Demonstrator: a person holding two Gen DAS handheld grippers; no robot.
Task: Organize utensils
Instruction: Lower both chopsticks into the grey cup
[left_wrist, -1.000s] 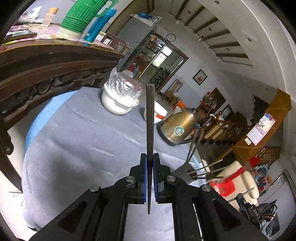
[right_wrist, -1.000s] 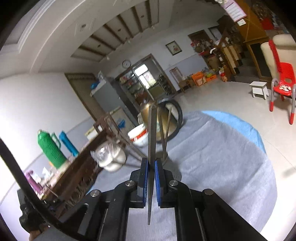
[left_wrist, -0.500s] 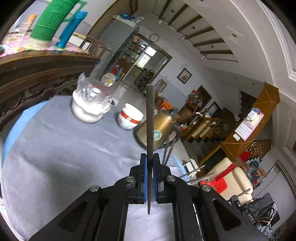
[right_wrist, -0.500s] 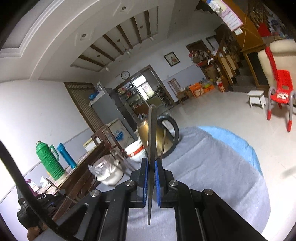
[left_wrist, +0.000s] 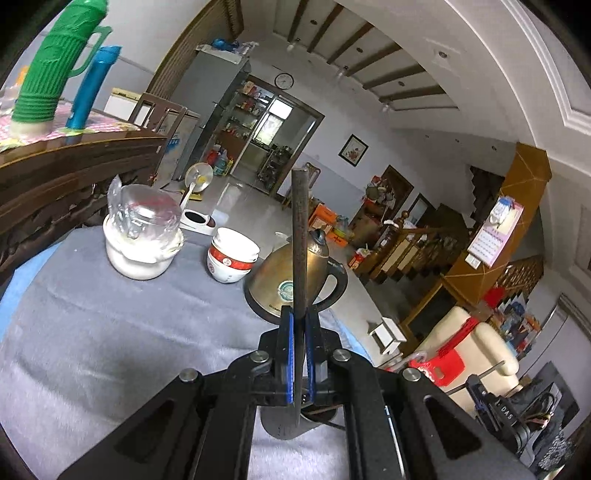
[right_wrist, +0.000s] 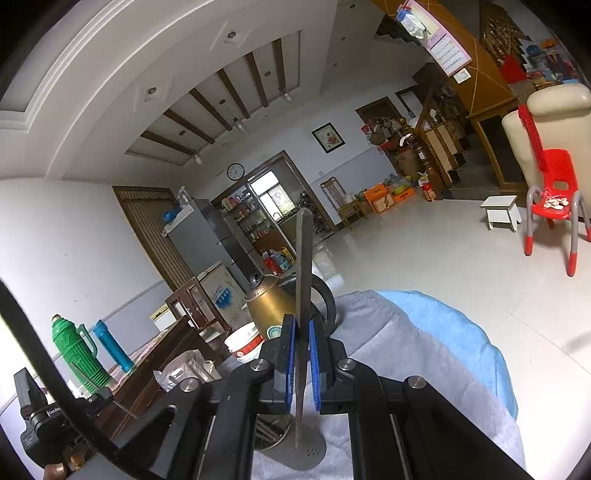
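Note:
My left gripper (left_wrist: 299, 354) is shut on a dark slim utensil (left_wrist: 299, 236) that stands upright between the blue pads; its lower end hangs over a grey utensil holder (left_wrist: 288, 424) just below the jaws. My right gripper (right_wrist: 301, 365) has its blue pads slightly apart around a second dark slim utensil (right_wrist: 304, 266), whose lower end reaches down into the grey perforated holder (right_wrist: 299, 452). More utensil ends show inside that holder. Both grippers sit over the grey cloth-covered table (left_wrist: 110, 325).
A brass kettle (left_wrist: 295, 280), a stack of red-and-white bowls (left_wrist: 231, 258) and a plastic-wrapped white jar (left_wrist: 142, 236) stand on the table. A wooden sideboard (left_wrist: 55, 177) with a green thermos (left_wrist: 51, 70) is at left. A red chair (right_wrist: 554, 192) stands beyond.
Both grippers have tipped upward and moved over the holder, which now shows beneath the jaws. The right gripper's pads have parted a little around its utensil.

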